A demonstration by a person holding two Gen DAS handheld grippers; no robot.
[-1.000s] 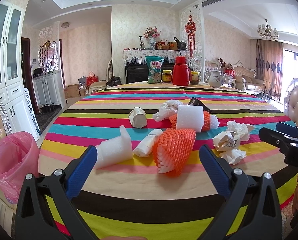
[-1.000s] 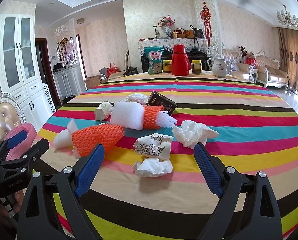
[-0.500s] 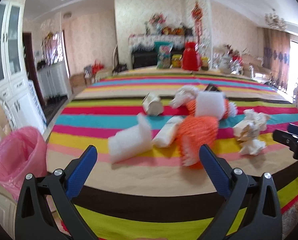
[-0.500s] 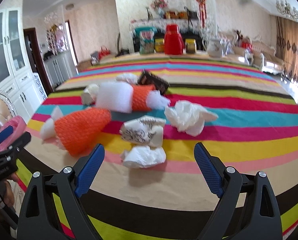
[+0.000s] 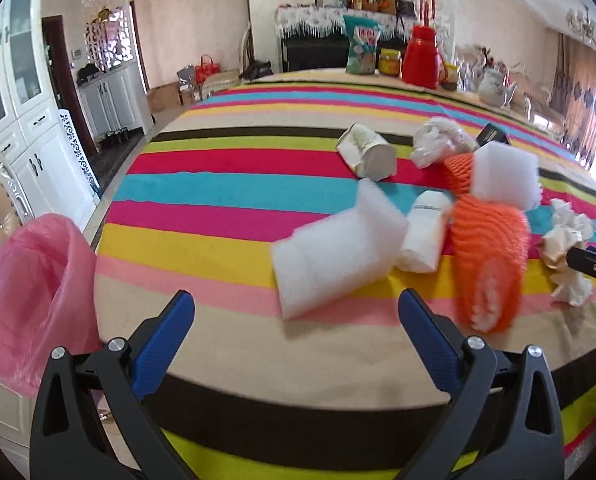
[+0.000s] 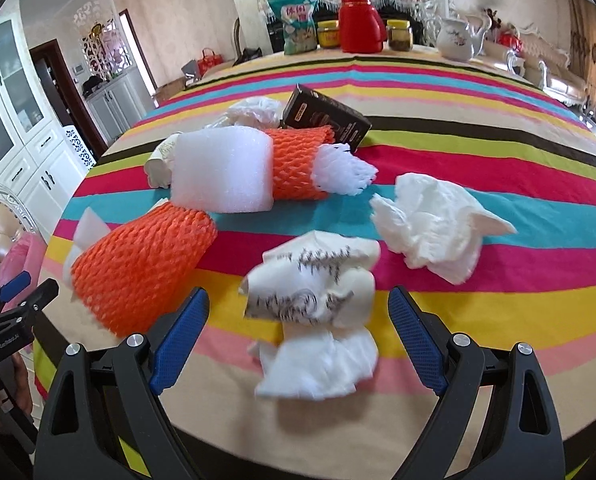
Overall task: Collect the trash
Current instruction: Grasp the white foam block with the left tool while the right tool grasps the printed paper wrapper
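You had both grippers' fingers spread, empty: right gripper (image 6: 298, 340) lined on the crumpled white tissue (image 6: 317, 364); pinch next, I'd judge.

Left tool (image 5: 296, 322), jaws spread wide, held level over the near edge of the bench (image 5: 226, 248). Right tool (image 6: 298, 320), jaws equally wide, empty, beside it at the same edge.

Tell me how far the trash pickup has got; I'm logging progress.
Nothing looks collected yet. Both grippers, left and right, are open and empty; the right frames a crumpled paper. Foam sheet, orange net and tissues remain on the table; the pink bag waits.
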